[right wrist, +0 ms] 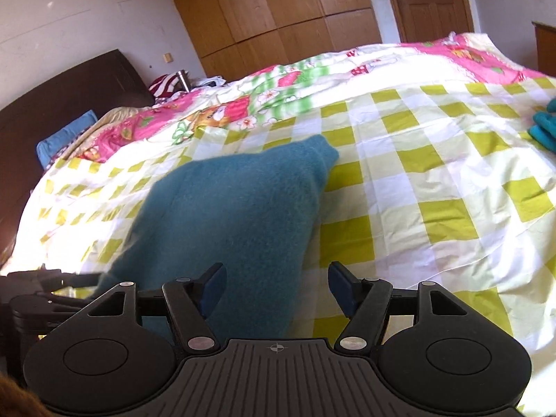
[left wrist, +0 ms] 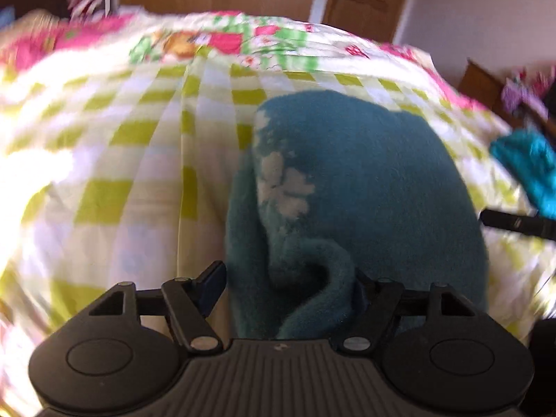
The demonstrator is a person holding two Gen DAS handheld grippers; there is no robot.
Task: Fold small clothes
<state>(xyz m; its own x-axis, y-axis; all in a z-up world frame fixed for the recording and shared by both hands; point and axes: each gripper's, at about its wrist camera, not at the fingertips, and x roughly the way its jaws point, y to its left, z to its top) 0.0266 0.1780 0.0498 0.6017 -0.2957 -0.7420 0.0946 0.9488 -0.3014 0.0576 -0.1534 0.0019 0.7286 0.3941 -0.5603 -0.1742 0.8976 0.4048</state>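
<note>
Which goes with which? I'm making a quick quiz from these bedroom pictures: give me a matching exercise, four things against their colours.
Things:
1. garment between the grippers
2. bedspread squares
3. wardrobe
4. headboard

Colours:
A. dark brown
B. teal with a pale flower
C. yellow-green and white
D. light brown wood

Pairs: 1-B, 2-C, 3-D, 4-A

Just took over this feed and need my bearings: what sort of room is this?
Most likely a bedroom in a home. The teal garment lies on a bed with a checked quilt, a dark headboard stands at one end, and a wooden wardrobe lines the wall.
</note>
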